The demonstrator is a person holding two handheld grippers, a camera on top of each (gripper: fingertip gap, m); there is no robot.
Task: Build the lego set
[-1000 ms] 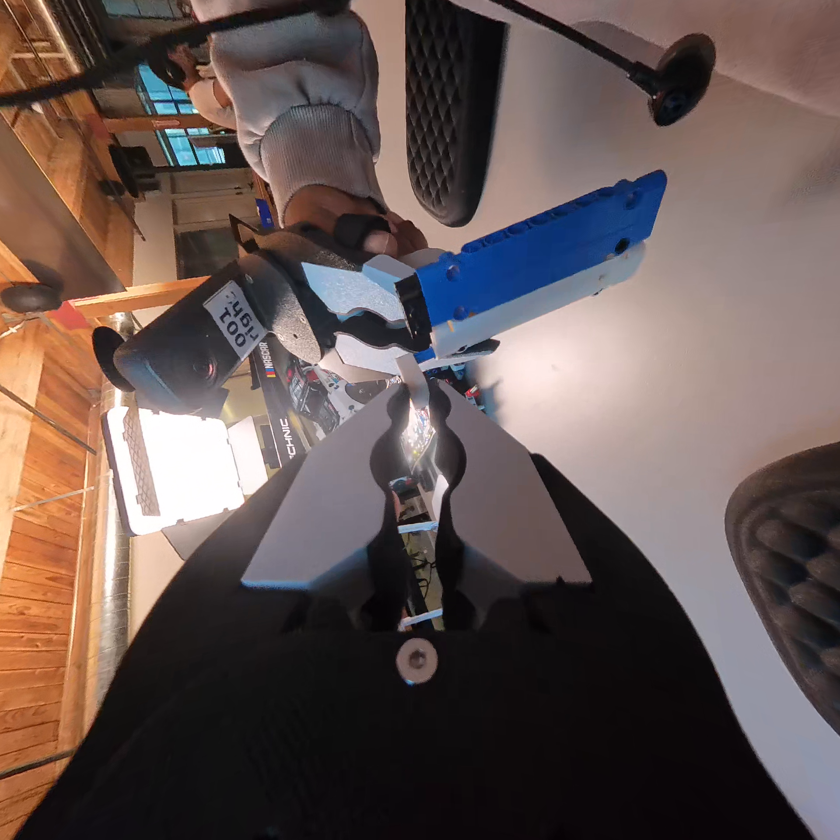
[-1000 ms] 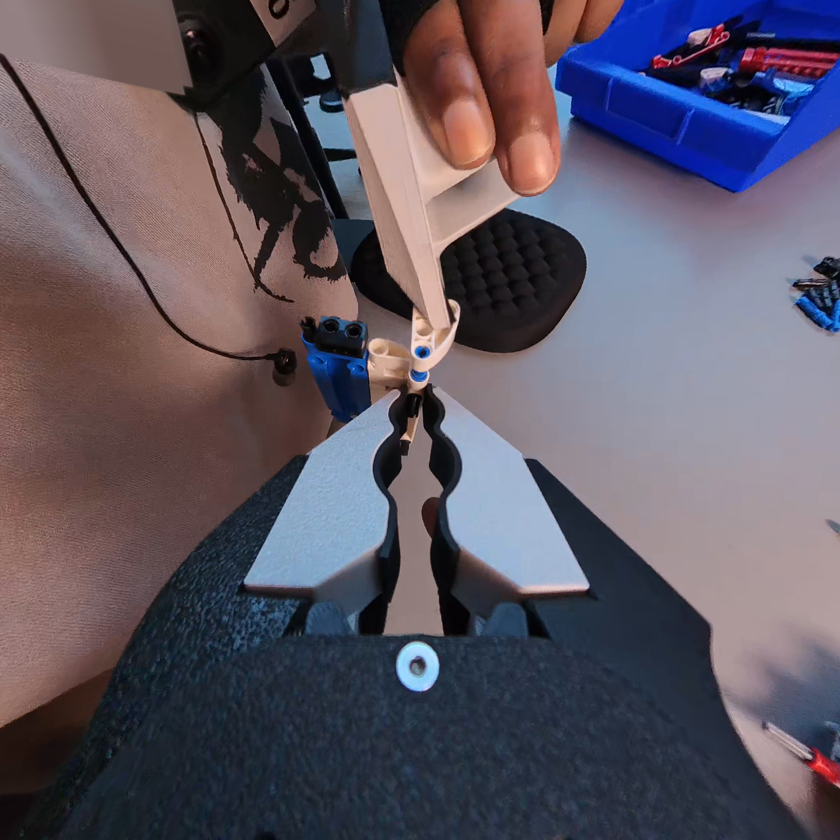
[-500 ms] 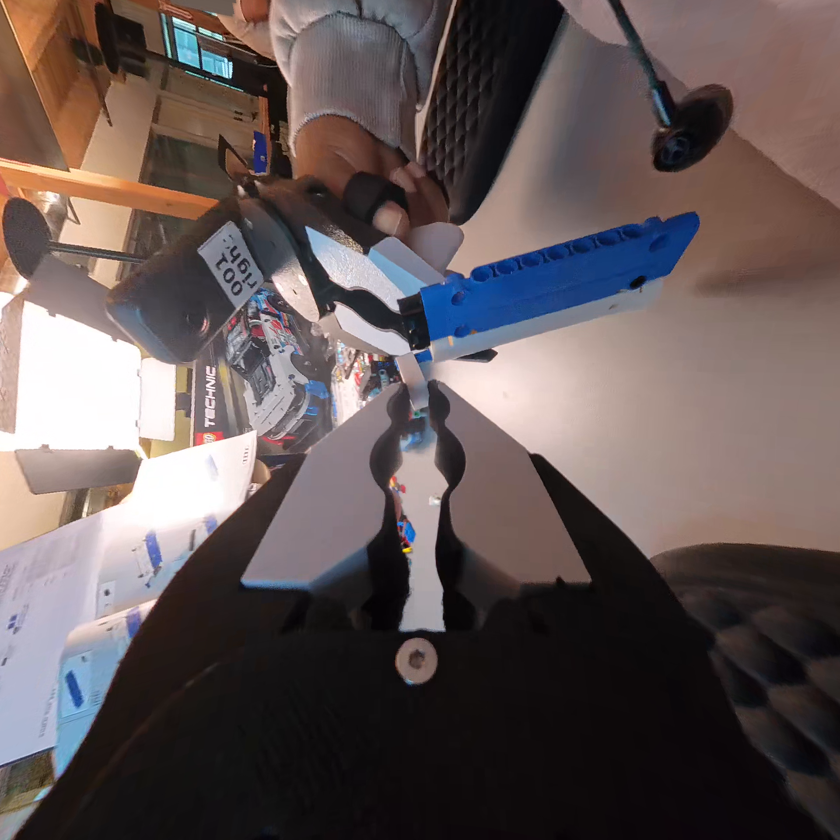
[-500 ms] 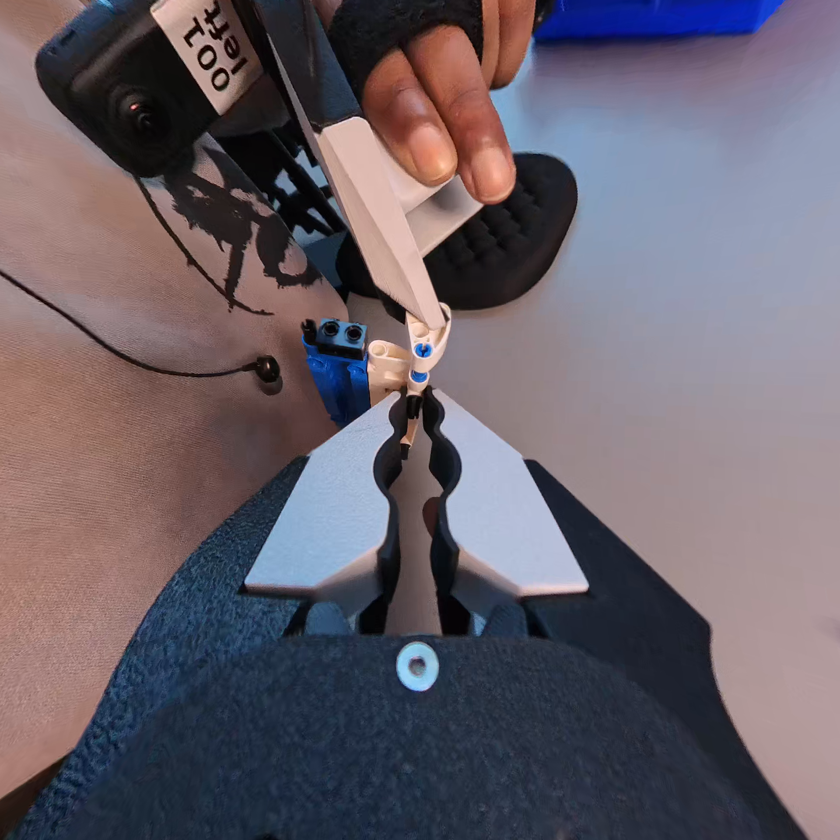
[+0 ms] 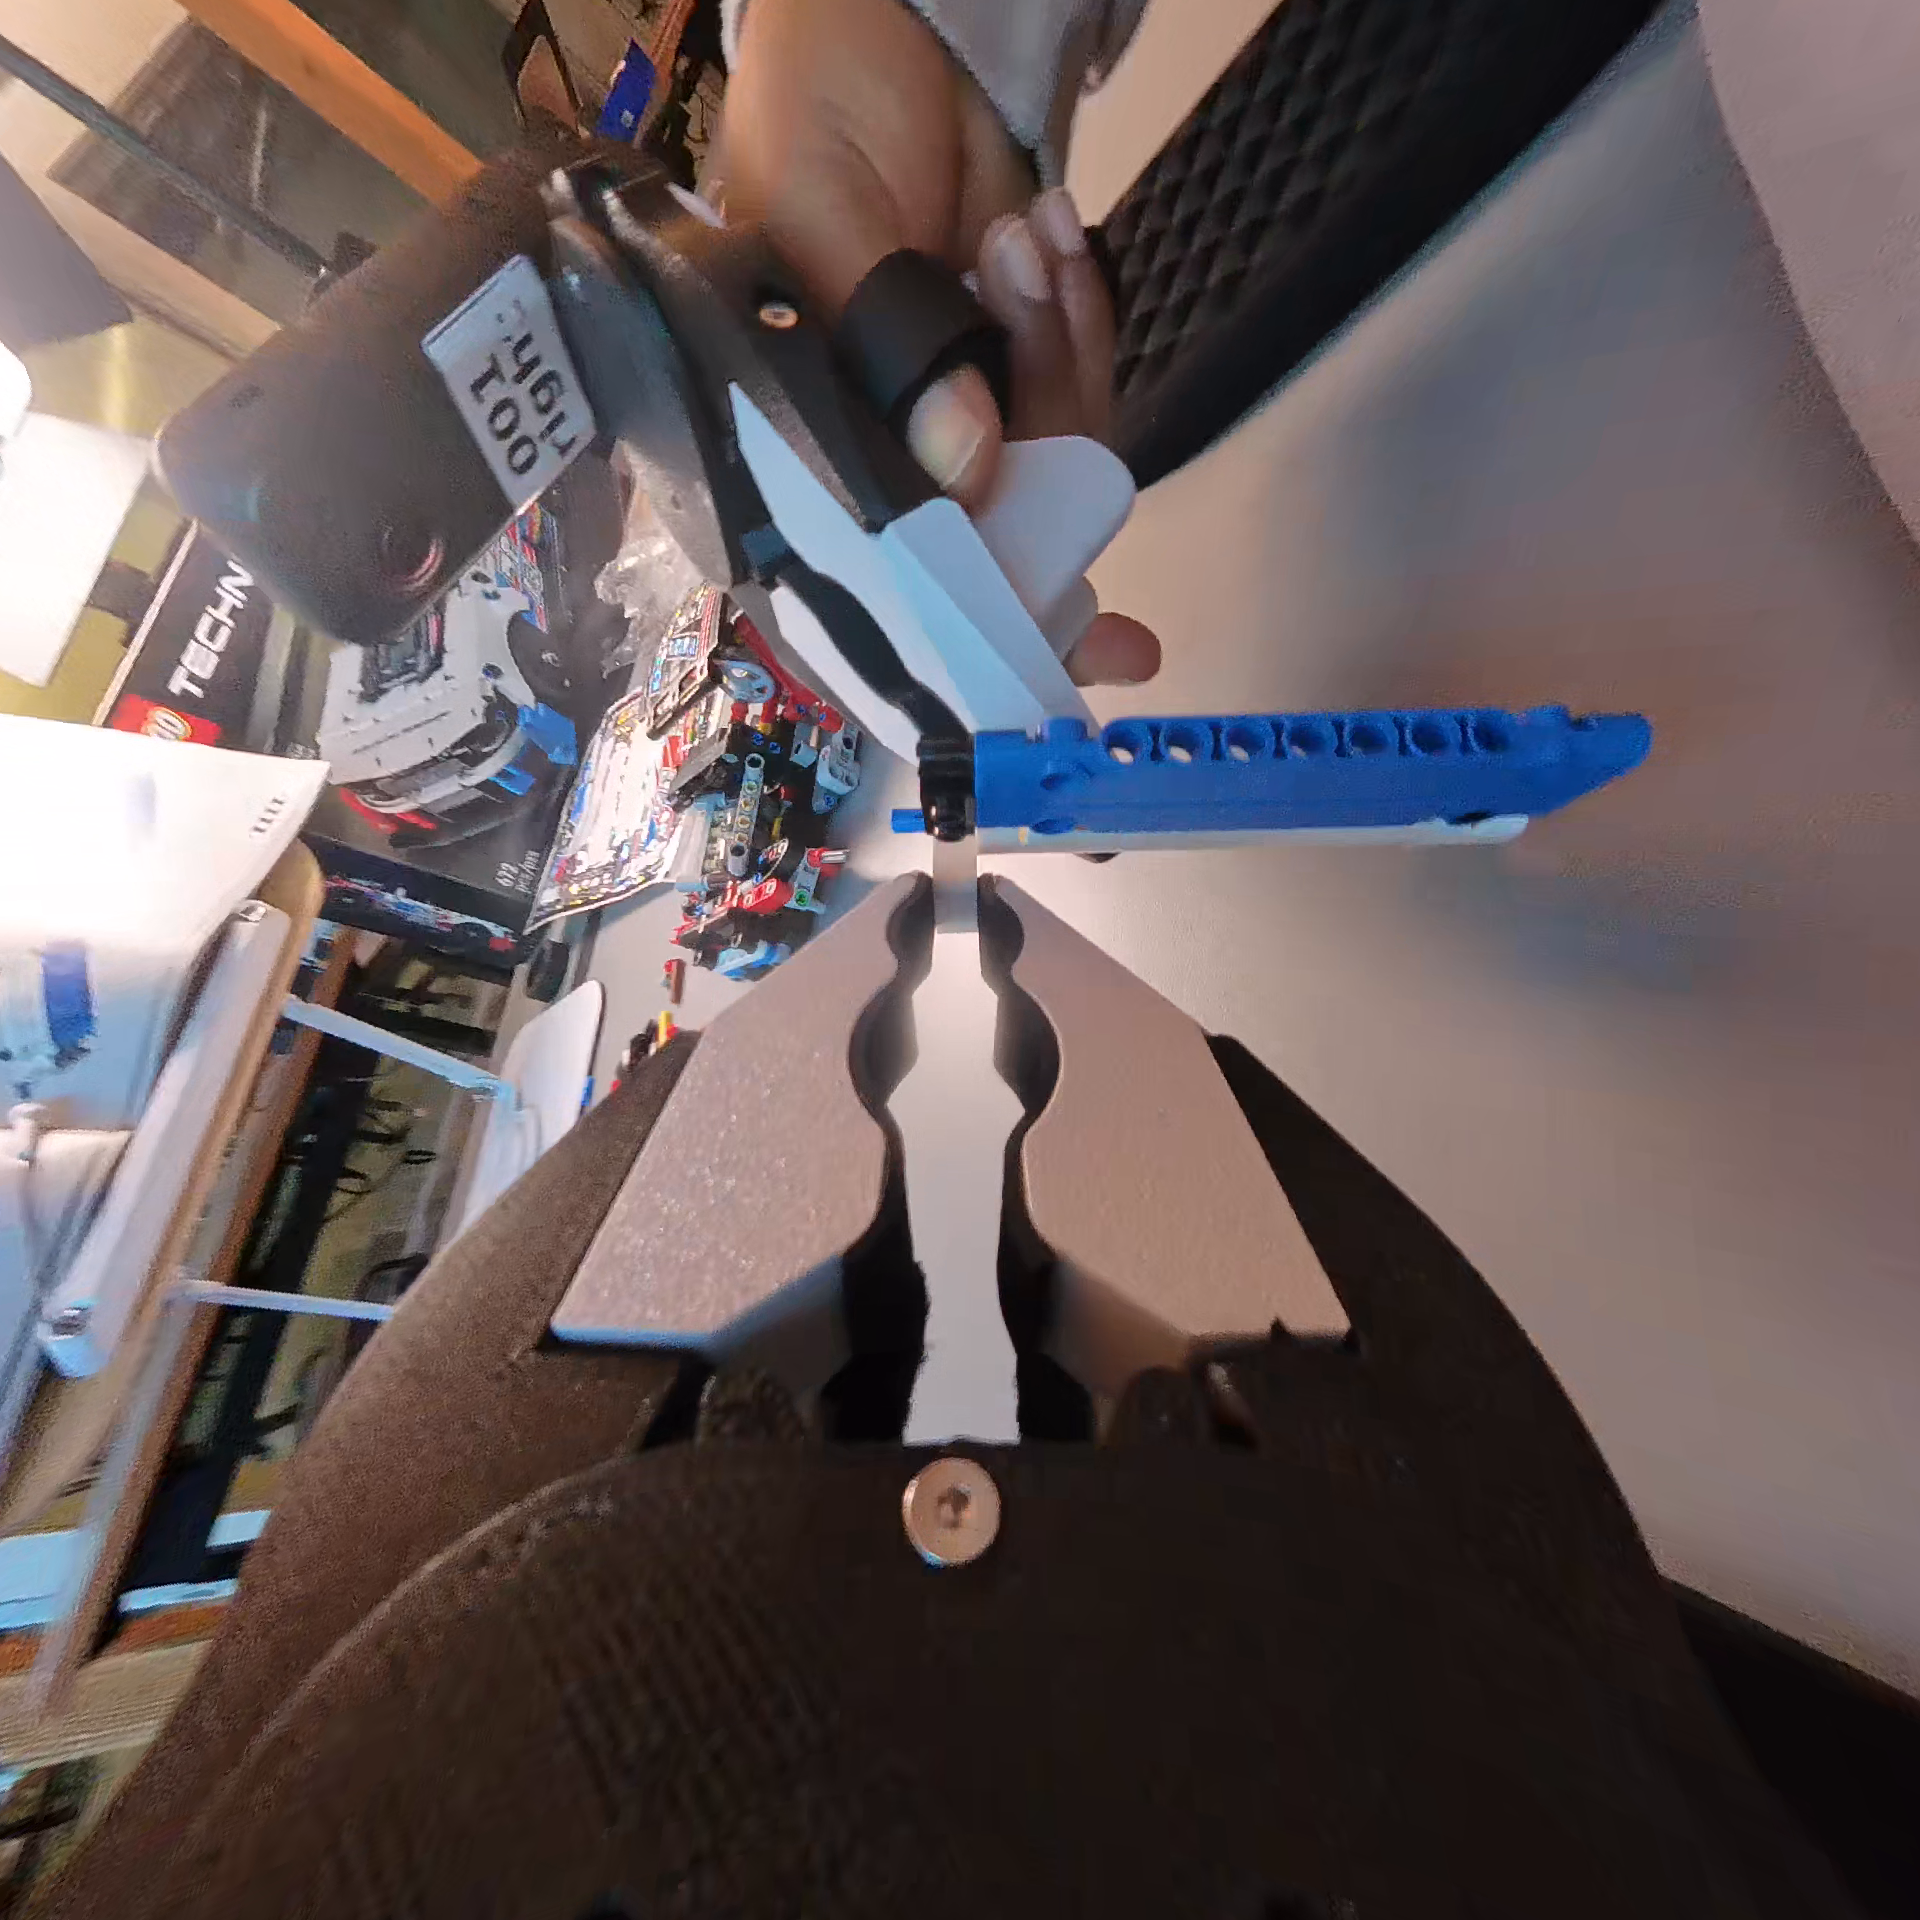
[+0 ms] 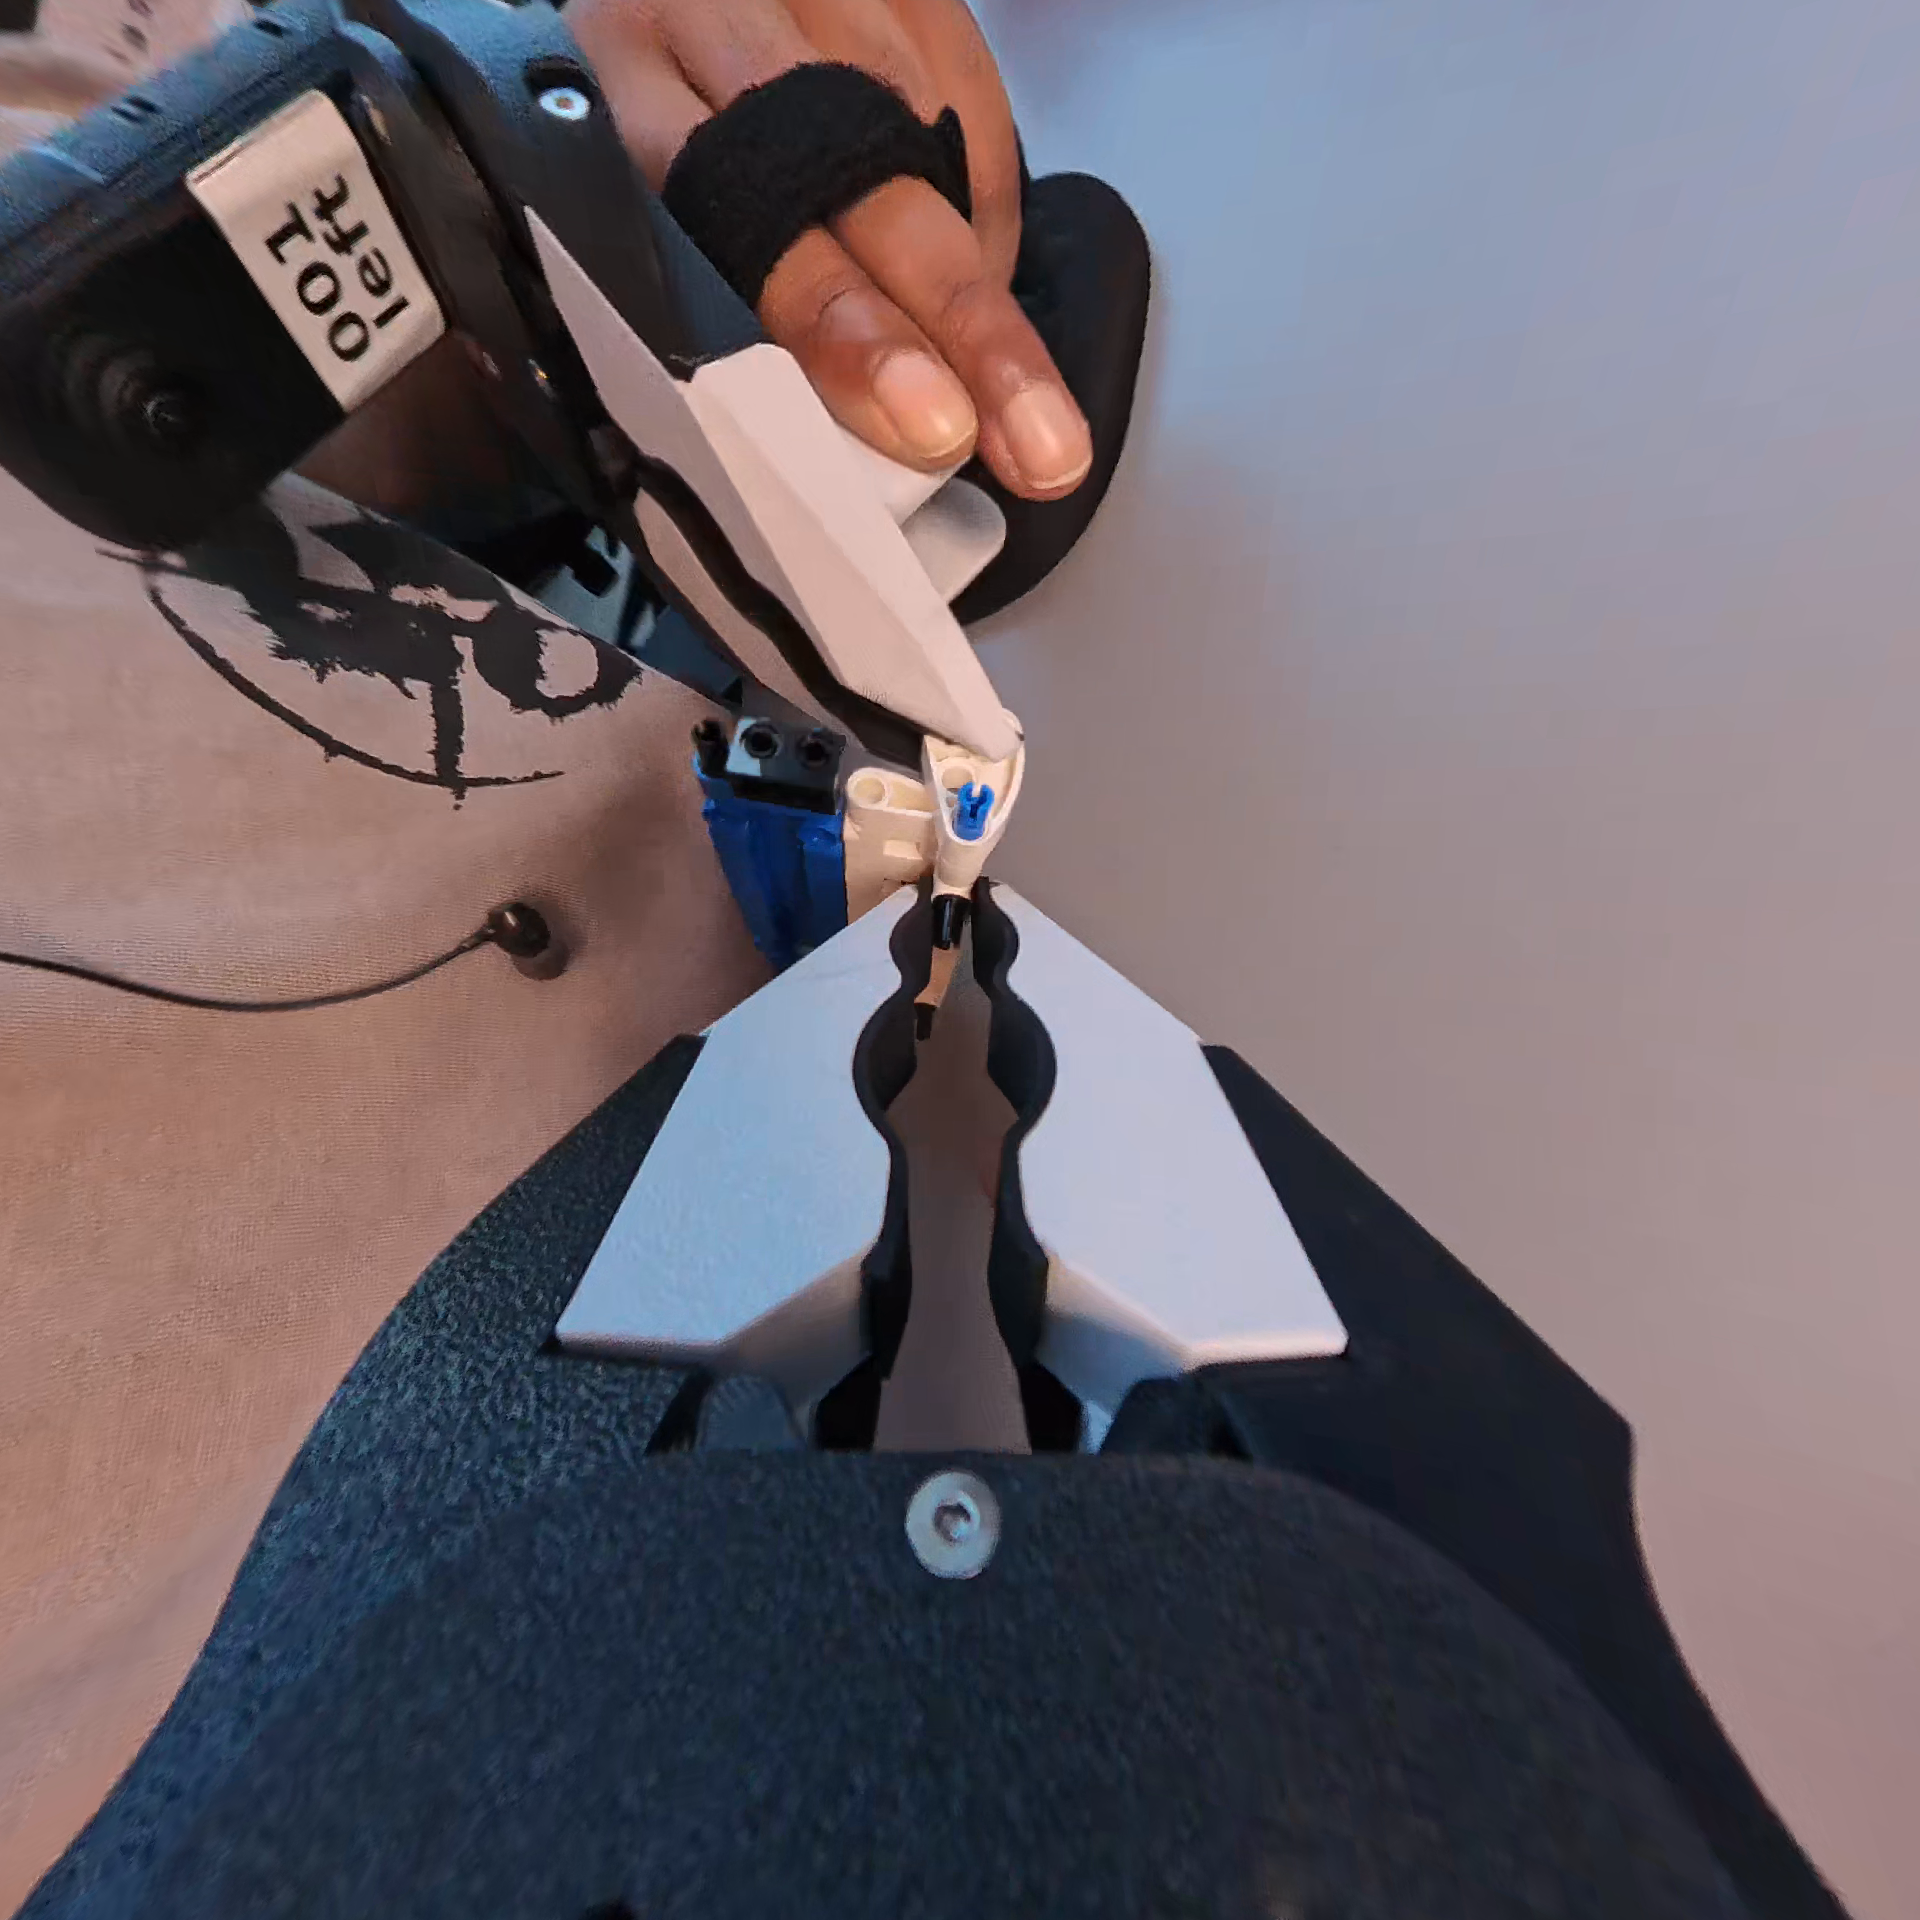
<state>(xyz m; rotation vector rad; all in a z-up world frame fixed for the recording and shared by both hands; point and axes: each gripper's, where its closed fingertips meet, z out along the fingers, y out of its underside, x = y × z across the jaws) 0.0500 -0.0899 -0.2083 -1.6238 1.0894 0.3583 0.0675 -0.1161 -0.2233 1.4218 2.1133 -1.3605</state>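
I had both claws meeting on one lego assembly (image 5: 1257,779), held in the air above the pale bench (image 5: 1455,1091). My left claw (image 5: 957,902) was nearly closed, its tips pinching a thin white tab that hung from the underside of the assembly, near that piece's left end. My right claw (image 6: 957,914) was likewise almost shut, gripping a slim white-and-black piece at the assembly's near end; in the right wrist view a small blue pin (image 6: 971,808) sat in the white part just beyond its tips. In the left wrist view the assembly read as a long blue beam with a row of holes along its upper edge and a white strip along its lower edge, running out to the right from the right claw (image 5: 940,774). Past the assembly's free right end the bench lay bare, with open room below it as well. A black textured pad (image 5: 1340,208) lay well beyond the assembly, behind the hand (image 5: 914,208) on the right claw. Left of the assembly, loose parts (image 5: 758,831), a sticker sheet (image 5: 613,821) and the set's box (image 5: 416,727) crowded the bench near its far edge. In the right wrist view the person's printed shirt (image 6: 260,935) stood close on the assembly's left.
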